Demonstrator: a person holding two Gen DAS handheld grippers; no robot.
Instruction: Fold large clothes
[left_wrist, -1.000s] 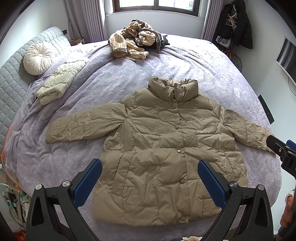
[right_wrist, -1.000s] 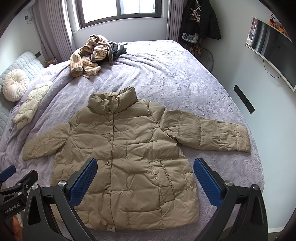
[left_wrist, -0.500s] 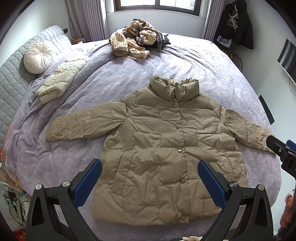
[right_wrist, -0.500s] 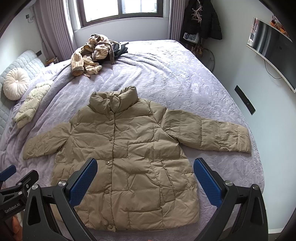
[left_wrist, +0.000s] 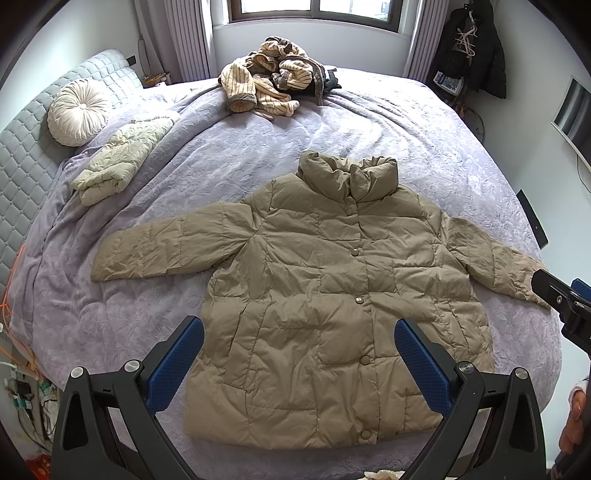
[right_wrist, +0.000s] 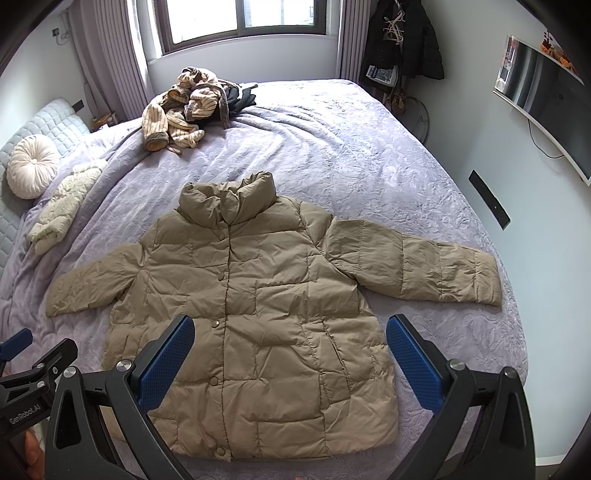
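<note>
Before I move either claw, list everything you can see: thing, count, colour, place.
Puffer jacket: 1, khaki, flat and snapped shut, sleeves spread, near end of bed.
Bedspread: 1, lilac, covers the bed.
Clothes pile: 1, cream-striped with dark pieces, far end below window.
Quilted garment: 1, cream, folded, left side by headboard.
Round cushion: 1, off-white, against grey headboard.
Dark coat: 1, black, hanging in far right corner.
Wall screen: 1, dark, right wall.
Left claw: 1, black with blue pads, open, above jacket hem.
Right claw: 1, same colours, open, above hem.
</note>
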